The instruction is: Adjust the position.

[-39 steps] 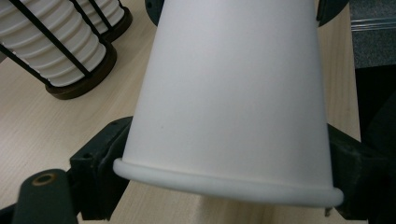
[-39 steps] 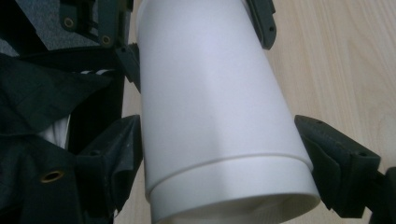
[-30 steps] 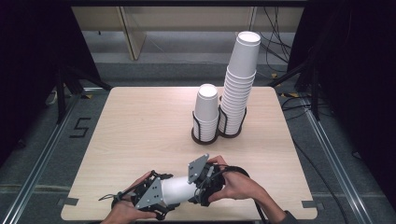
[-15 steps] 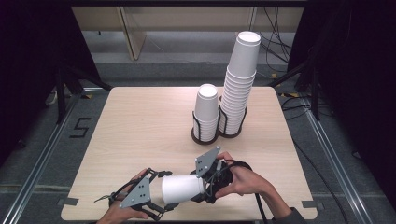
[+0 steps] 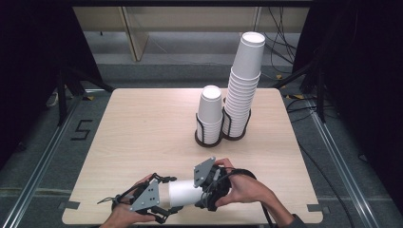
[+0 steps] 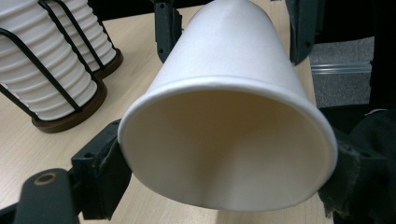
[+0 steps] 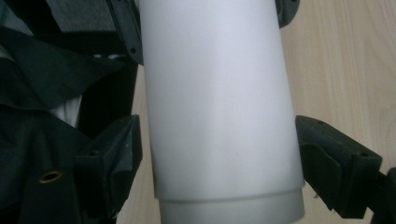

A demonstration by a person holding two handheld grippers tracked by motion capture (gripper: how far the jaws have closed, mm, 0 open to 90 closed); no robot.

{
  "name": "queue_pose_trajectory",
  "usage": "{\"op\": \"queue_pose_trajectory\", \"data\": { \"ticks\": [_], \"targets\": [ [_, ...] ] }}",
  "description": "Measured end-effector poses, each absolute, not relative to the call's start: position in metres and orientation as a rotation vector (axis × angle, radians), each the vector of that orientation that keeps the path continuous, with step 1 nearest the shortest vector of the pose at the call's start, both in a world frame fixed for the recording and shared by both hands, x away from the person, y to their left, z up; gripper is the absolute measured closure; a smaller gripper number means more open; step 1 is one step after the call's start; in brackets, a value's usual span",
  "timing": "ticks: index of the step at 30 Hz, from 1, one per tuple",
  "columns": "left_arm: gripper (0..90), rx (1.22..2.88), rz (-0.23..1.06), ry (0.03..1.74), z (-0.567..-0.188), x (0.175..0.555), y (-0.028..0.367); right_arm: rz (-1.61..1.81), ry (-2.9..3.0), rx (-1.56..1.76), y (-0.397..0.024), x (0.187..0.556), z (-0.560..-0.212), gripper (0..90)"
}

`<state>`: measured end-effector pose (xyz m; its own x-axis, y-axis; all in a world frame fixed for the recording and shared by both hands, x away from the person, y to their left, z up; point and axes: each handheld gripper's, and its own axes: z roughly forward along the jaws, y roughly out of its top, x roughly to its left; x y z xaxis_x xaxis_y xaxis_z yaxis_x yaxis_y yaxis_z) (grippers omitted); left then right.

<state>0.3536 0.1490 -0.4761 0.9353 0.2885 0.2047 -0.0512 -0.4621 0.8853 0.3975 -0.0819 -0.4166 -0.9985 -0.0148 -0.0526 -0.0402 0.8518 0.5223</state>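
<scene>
Floor beside the table (image 5: 142, 123) reads "5" (image 5: 81, 129); paper cup (image 5: 183, 193) unmarked

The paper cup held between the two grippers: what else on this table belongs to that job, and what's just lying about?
In the job:
- paper cup
- left gripper, shut on its rim end
- right gripper, at its base end
- short cup stack
- tall cup stack
- their wire holders

Lying about:
- cables on the floor

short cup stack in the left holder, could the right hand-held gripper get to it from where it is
Probably not yet: the right hand-held gripper is busy with the paper cup, which the left hand-held gripper grips too. Bare table lies before the short stack; nothing blocks it.
</scene>
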Motion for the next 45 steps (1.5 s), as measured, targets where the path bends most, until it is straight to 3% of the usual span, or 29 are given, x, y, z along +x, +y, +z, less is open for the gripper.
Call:
{"op": "queue_pose_trajectory", "data": {
  "ticks": [11, 16, 20, 21, 24, 26, 34, 45],
  "targets": [
    [15.7, 2.057, 0.399, 0.182, -0.473, 0.350, 0.142, 0.644, 2.896, -0.239, -0.058, 0.389, -0.425, 16.4],
    [15.7, 2.051, 0.392, 0.181, -0.474, 0.350, 0.143, 0.595, 2.928, -0.143, -0.055, 0.385, -0.430, 19.5],
    [14.9, 2.040, 0.383, 0.171, -0.474, 0.351, 0.144, 0.642, 2.880, -0.318, -0.052, 0.394, -0.434, 23.8],
    [13.9, 2.008, 0.363, 0.179, -0.476, 0.351, 0.144, 0.604, 2.937, -0.158, -0.055, 0.387, -0.433, 23.8],
    [10.9, 1.923, 0.331, 0.221, -0.477, 0.354, 0.148, 0.707, 2.911, -0.284, -0.058, 0.395, -0.432, 23.2],
    [8.8, 1.878, 0.324, 0.234, -0.476, 0.355, 0.151, 0.754, 2.940, -0.201, -0.064, 0.396, -0.431, 23.1],
    [10.1, 1.700, 0.233, 0.340, -0.476, 0.359, 0.159, 1.076, 2.924, -0.161, -0.083, 0.411, -0.423, 23.0],
    [8.0, 1.657, 0.233, 0.338, -0.474, 0.356, 0.155, 1.191, 2.927, -0.159, -0.076, 0.408, -0.426, 22.6]
  ]
}}
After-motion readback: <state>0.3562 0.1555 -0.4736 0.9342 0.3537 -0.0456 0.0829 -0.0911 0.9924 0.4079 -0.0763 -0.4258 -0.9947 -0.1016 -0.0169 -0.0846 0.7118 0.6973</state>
